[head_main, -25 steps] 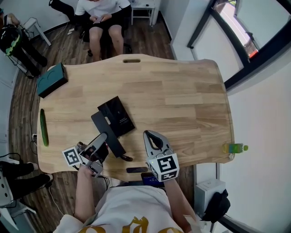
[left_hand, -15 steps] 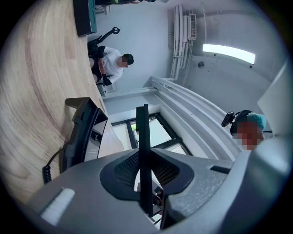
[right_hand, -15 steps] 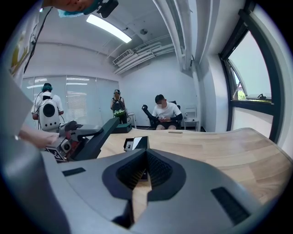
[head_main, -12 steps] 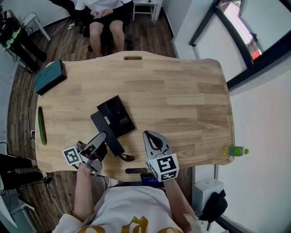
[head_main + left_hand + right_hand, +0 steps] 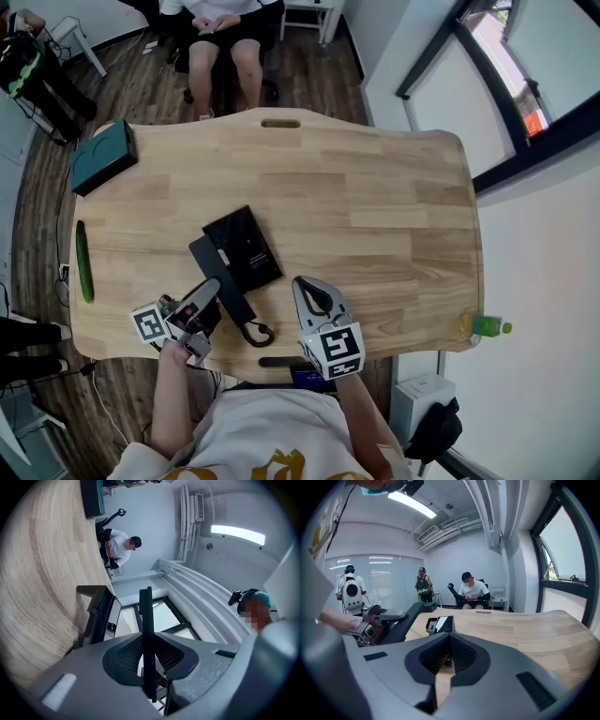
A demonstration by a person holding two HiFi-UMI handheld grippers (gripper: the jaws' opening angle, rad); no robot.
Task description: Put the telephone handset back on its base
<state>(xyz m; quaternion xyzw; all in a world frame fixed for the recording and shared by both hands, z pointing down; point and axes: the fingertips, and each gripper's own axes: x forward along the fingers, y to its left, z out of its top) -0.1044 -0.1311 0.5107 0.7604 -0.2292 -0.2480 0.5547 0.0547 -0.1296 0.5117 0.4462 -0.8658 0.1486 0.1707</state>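
Telephone handset [image 5: 147, 616]: sitting clamped in the left tool [image 5: 212, 289], appearing edge-on as a thin black bar between the two jaws, with both jaws pressing on its flat sides. Extending forward past the tool's tips as a long black bar and ending just beside the left edge of the base [image 5: 246, 244]. Leaving unclear whether touching the base or hanging clear of it. Trailing a dark cord [image 5: 260, 333] from the end nearest the tool, looping on the surface [image 5: 375, 206] between the two tools.

Showing the right tool [image 5: 302, 284] clenched, jaws meeting with only a hairline gap and grasping nothing. Pointing forward and slightly down over the surface, just right of the cord, with the base lying ahead and to the left of its tips.

Lying ahead and to the right of the left tool's tips: the base, flat on the surface. Lying well to the left of the left tool: a long green object [image 5: 82, 261]. Sitting far ahead and left of it: a teal box [image 5: 101, 157]. Standing well to the right of the right tool: a bottle [image 5: 483, 325]. Sitting beyond the far edge, straight ahead of both tools: a seated person [image 5: 220, 28].
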